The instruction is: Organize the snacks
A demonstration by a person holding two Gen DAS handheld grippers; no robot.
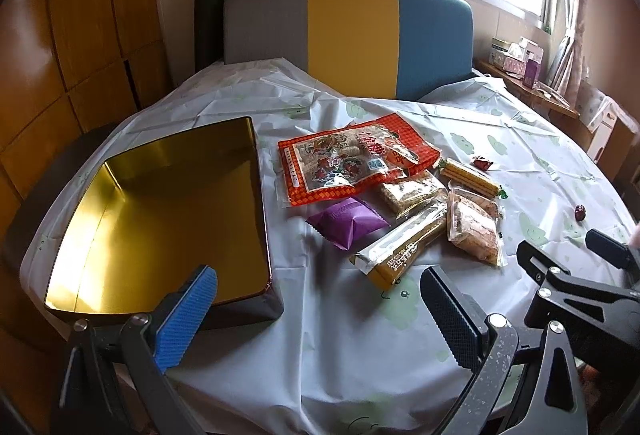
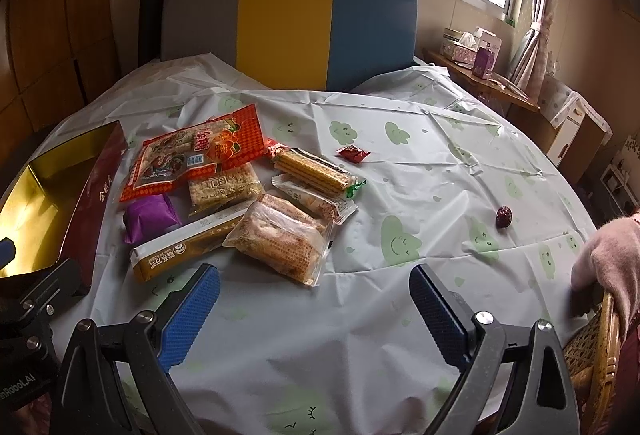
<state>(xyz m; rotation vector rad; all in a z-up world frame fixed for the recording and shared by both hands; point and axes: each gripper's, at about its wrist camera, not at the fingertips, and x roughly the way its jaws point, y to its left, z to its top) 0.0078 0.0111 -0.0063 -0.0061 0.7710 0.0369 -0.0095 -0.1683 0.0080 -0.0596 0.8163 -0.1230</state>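
An open gold-lined tin box [image 1: 160,219] sits on the table at the left; it also shows in the right wrist view [image 2: 44,187]. Beside it lies a pile of snacks: a red-orange bag [image 1: 352,159] [image 2: 192,151], a purple packet [image 1: 348,221] [image 2: 150,217], a long brown-gold bar [image 1: 400,247] [image 2: 180,247], a clear pack of crisp cakes [image 1: 476,227] [image 2: 280,239] and a striped wafer roll [image 1: 470,177] [image 2: 314,167]. My left gripper [image 1: 320,295] is open and empty near the box's front corner. My right gripper [image 2: 316,295] is open and empty, just short of the pile.
A small red candy [image 2: 352,153] and a dark red date [image 2: 504,215] lie apart on the cloud-print tablecloth [image 2: 400,315]. A grey, yellow and blue chair back [image 2: 288,31] stands behind the table. A wicker chair [image 2: 592,351] is at the right edge.
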